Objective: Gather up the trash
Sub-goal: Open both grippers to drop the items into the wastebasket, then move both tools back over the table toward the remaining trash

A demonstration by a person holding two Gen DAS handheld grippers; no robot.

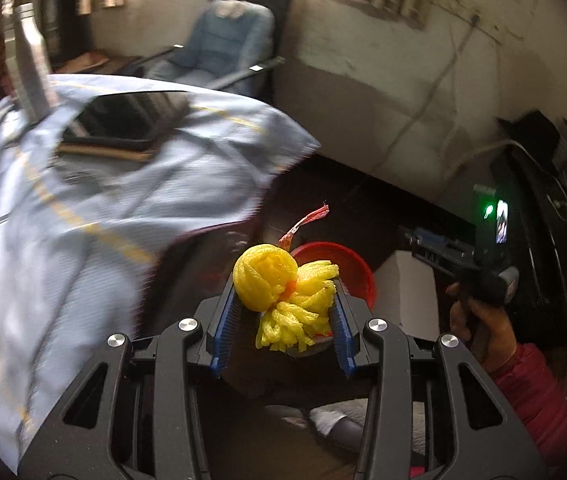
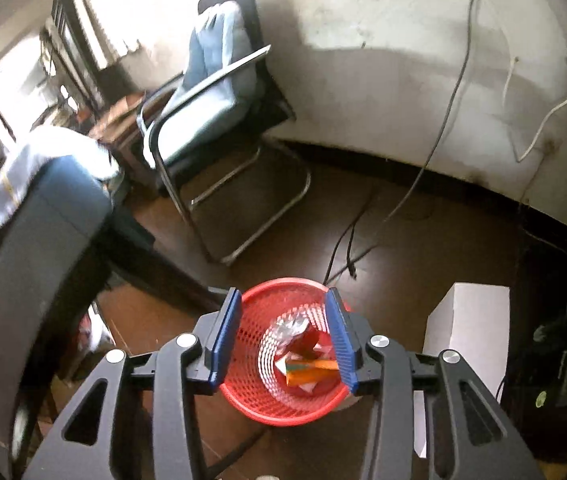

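Trash in the left tool (image 1: 285, 312): one yellow foam net (image 1: 283, 292), bunched, with one red twisted wrapper end (image 1: 307, 220) poking up behind it. The tool's two blue pads pinch the net from both sides. It hangs off the corner of the bench (image 1: 63, 220), whose blue-grey cloth edge drops away just to the left, and one red mesh bin (image 1: 339, 264) shows close behind the net.

Seen from the right wrist, the right tool (image 2: 287, 336) is spread wide with nothing in it, directly over the red mesh bin (image 2: 251, 360). Several wrappers (image 2: 303, 356) lie inside; the exact count is unclear. Open brown floor (image 2: 403, 248) surrounds the bin's far side; one white box (image 2: 467, 332) stands just right, one chair (image 2: 211, 100) well behind.
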